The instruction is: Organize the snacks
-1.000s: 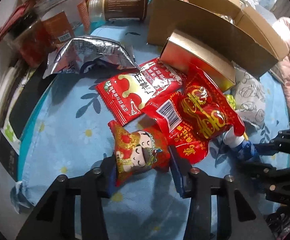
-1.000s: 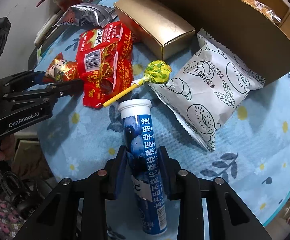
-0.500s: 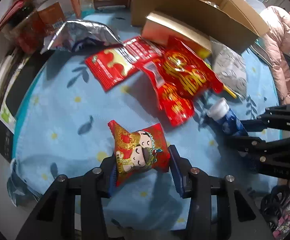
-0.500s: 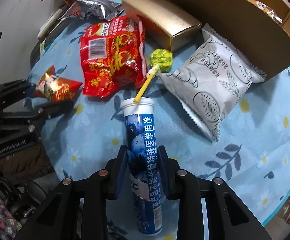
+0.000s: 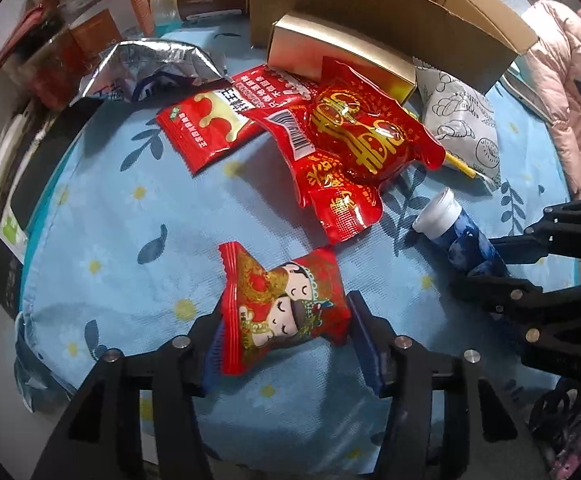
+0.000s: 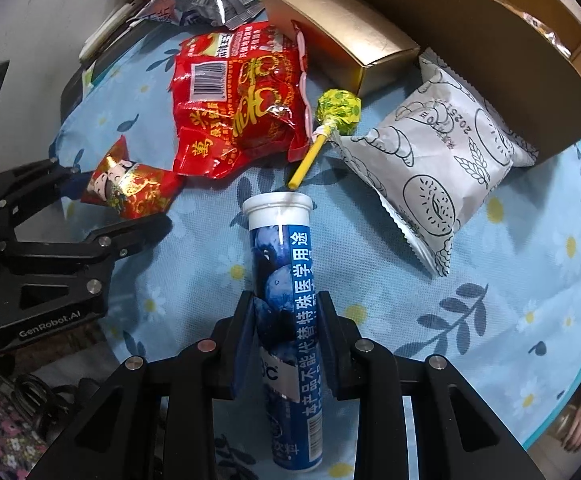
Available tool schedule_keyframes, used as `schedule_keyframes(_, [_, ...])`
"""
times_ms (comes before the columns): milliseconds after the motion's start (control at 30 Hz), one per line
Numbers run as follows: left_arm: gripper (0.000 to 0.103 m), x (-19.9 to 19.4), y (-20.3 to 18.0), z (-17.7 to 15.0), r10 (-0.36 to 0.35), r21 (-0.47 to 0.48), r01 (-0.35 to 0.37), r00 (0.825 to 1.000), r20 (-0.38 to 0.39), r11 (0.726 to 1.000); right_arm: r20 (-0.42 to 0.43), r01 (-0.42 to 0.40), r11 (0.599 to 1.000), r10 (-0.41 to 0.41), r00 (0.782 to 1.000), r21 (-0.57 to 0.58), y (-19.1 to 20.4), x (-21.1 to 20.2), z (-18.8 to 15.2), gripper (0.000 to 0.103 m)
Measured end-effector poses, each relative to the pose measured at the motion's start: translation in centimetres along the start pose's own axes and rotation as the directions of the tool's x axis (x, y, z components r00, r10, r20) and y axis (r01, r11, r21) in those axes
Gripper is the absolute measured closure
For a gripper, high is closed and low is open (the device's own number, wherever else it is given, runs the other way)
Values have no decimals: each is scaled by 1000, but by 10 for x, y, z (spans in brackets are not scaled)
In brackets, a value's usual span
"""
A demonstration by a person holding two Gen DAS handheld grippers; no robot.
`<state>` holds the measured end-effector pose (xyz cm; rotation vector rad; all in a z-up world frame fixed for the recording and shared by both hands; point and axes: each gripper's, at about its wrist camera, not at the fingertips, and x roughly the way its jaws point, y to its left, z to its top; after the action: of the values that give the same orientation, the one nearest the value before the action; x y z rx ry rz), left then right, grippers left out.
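The small red candy packet (image 5: 284,306), printed with 2 cartoon faces, sits low in the left wrist frame, pinched between the fingers of the left gripper (image 5: 286,336). The right wrist view shows what that view hides: the full printed length of the blue tube (image 6: 286,280), its white cap up-frame, clamped by the right gripper (image 6: 286,336), plus a yellow lollipop (image 6: 336,110) beside a white pastry bag (image 6: 438,160). Compared with 1 second ago, the packet now sits clear of the red snack pile (image 5: 350,148). A blue floral cloth (image 5: 130,208) covers the table; a gold box (image 5: 342,54) and a cardboard box (image 5: 390,12) fill the upper frame.
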<state>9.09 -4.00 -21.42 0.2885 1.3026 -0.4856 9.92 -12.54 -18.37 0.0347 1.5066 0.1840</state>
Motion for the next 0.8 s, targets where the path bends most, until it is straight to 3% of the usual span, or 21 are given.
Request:
schedule_keyframes(100, [53,-2,-1,-3,14,-2,-14,1000,20,1000,25,10,1000,-10,1000,-1,2,-1,-4,73])
schedule_keyframes(133, [60,-3,-1,-2,19,-4,-19,1000,23,1000,33,13,1000,-13,999,-2,2,-1,-5,73])
schedule_keyframes(500, [60,-26,-2,-6,-26,-28,26,1000,11,999,41,-14,1000,13,999,27,3,-3,-14,75])
schedule_keyframes(800, [60,-49,7,11,-57,-32,58,998,16,998,44,-55,998,53,998,29,7,-16,-25,75])
